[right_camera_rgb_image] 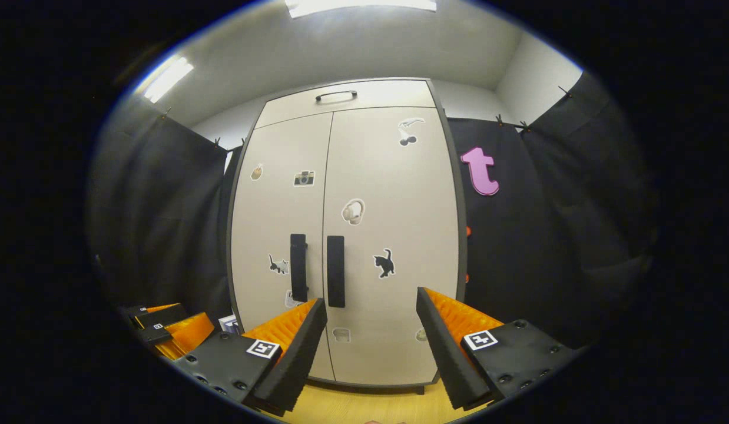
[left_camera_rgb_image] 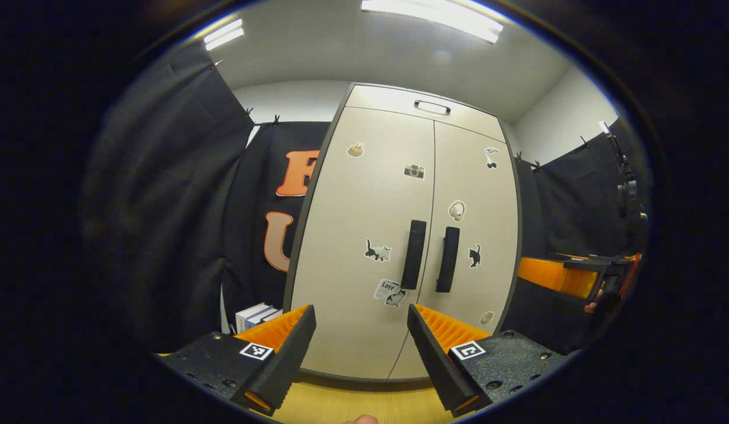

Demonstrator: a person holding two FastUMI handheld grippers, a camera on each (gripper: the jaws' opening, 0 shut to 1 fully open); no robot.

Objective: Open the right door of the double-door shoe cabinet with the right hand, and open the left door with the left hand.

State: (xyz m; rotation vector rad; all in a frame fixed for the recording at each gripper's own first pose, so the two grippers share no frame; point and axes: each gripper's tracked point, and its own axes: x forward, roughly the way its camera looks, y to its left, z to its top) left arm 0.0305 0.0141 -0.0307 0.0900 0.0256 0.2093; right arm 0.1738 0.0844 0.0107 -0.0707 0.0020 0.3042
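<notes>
1. Facing the double-door shoe cabinet from a little way back, both grippers are at the approach stage — both doors look shut, their edges meeting at the centre seam, and no handle is touched yet.
2. In the right gripper view, the right gripper has its fingers spread wide with nothing between them; the right door fills the space ahead, and its handle sits just left of the gap.
3. In the left gripper view, the left gripper is likewise wide open and empty, aimed at the lower part of the left door, with that door's handle above the right finger.
4. By my judgement the next move calls for the right gripper to travel forward, line up on the vertical bar and close across it, then pull outward along the door's hinge arc; the left side then does the same.
5. Door panels look smooth, matt and pale beige inside a dark frame, dotted with small stickers — cats, a camera, headphones.
6. Both handles are dark, slim, upright rectangular bars set close beside the seam; a curved dark pull sits on the top panel.
7. Underfoot is light wood-grain flooring.
</notes>
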